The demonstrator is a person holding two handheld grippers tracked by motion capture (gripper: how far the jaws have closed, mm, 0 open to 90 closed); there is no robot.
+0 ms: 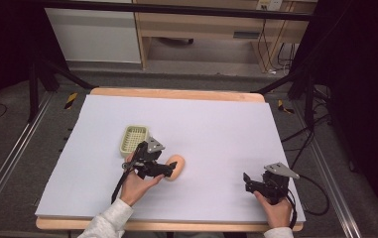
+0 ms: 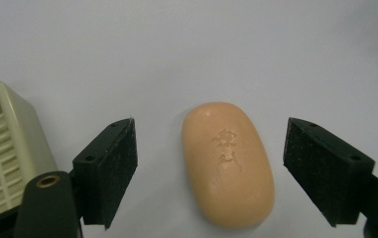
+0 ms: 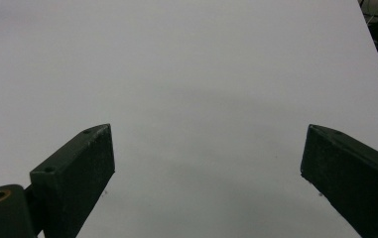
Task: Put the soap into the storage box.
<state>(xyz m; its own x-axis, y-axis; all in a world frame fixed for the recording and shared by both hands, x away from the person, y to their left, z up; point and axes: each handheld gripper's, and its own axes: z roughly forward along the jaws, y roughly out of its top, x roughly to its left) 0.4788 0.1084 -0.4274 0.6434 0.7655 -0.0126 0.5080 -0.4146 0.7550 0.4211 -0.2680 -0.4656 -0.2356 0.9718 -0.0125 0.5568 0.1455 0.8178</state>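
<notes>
A pale green basket (image 1: 134,138) sits on the white table (image 1: 216,129).

soap (image 2: 227,163) between left tongs (image 2: 210,168), basket (image 1: 134,140) just left

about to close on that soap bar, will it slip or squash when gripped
The soap bar looks solid with a crisp stamped mark, so it probably won't squash. Its rounded, smooth sides could let it squirt out, though the left gripper has its open jaws on either side with textured pads, which should help. Lying flat, it seems unlikely to roll.
</notes>
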